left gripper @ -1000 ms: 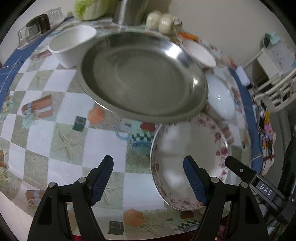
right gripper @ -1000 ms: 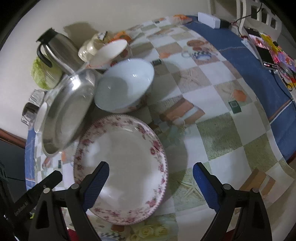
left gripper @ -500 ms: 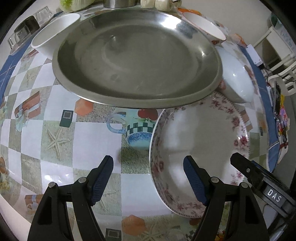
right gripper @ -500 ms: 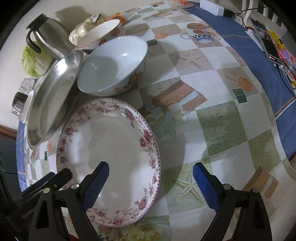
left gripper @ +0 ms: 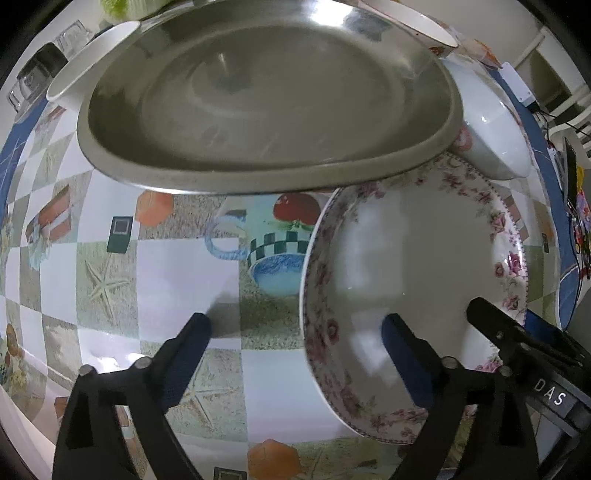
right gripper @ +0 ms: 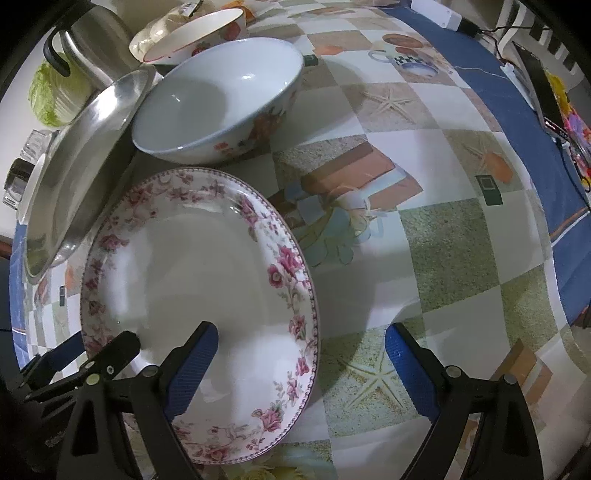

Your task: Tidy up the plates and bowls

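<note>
While both grippers are pointing down at the patterned tablecloth (right gripper: 436, 236), much of the far end of the table is getting cut off by the lens edge: the steel jug (right gripper: 92, 48) is showing only its body and black handle, the cabbage (right gripper: 51, 92) is half hidden behind it, and the clear plastic box (left gripper: 40, 77) is too blurred to read. The left gripper (left gripper: 295, 354) is standing wide, its jaws having just been opening, with one pad over bare cloth and the other over the floral plate (left gripper: 417, 288); the plate's left rim is lying between them, but no pad is pressing on it. The right gripper (right gripper: 301, 363) is also standing wide, its left pad over the plate's well, its right pad over the cloth, the right rim between them, nothing gripped. The steel pan (left gripper: 266, 96) is overlapping the plate's far edge, and whether it is resting on the rim or only hiding it cannot be told. The large white bowl (right gripper: 218, 99) is sitting just beside the plate, empty. The red-rimmed bowl (right gripper: 192, 33) behind it is mostly hidden. The small white bowl (left gripper: 88, 55) is peeking out behind the pan. Plate and pan are both holding nothing.
</note>
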A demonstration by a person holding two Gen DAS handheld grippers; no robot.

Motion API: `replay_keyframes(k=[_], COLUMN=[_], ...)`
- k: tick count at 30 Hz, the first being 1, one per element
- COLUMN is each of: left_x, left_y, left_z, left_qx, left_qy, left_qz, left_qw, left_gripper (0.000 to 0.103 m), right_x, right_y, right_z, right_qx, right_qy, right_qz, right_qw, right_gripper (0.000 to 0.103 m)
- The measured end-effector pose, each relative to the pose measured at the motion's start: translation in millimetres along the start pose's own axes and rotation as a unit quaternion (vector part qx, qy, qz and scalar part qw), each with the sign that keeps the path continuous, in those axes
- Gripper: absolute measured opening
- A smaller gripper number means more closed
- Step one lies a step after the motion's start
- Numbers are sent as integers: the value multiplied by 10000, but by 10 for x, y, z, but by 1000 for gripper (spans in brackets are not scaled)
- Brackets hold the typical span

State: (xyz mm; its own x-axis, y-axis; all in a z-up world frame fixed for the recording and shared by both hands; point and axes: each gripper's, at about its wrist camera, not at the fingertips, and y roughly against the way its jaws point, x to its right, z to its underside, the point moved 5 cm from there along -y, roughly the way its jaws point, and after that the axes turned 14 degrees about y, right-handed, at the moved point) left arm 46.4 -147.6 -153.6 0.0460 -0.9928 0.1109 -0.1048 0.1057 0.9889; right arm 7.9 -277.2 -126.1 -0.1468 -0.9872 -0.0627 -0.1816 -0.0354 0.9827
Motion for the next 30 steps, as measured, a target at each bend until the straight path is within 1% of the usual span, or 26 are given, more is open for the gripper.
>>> replay_keyframes(k=[4, 7, 8, 16, 19, 24, 28, 30], left_x=[14, -52, -67, -192, -211, -224, -244, -232], left_y=[-20, -28, -18, 33, 31, 87, 100, 93], left_z=[5, 38, 62, 231, 313, 354, 369, 301], left_qx=[20, 65, 78, 319, 392, 573, 493, 457], left_qy=[-4, 37, 46, 17, 36, 113, 36, 9], left_qz=[12, 30, 20, 61, 76, 110, 98, 72], left_qw=[10000, 10000, 10000, 9995, 9992, 9982, 9987, 9989], left_gripper=[97, 99, 102, 103, 103, 103, 103, 103], right_x=[-66, -36, -22, -31, -16, -20, -21, -38], right_y=[-14, -81, -101, -151, -151, -117, -85, -77], right_z=[-10, 30, 34, 2, 51, 228, 300, 321], right_qx=[-6, -64, -97, -56, 133, 625, 653, 588], right_qy=[14, -74, -121, -151, -216, -340, -254, -205], right_qz=[67, 91, 81, 82, 157, 329, 342, 309], right_qw=[10000, 9999, 9998, 9998, 9996, 9969, 9970, 9976], right_gripper=[95, 101, 103, 103, 103, 103, 103, 103])
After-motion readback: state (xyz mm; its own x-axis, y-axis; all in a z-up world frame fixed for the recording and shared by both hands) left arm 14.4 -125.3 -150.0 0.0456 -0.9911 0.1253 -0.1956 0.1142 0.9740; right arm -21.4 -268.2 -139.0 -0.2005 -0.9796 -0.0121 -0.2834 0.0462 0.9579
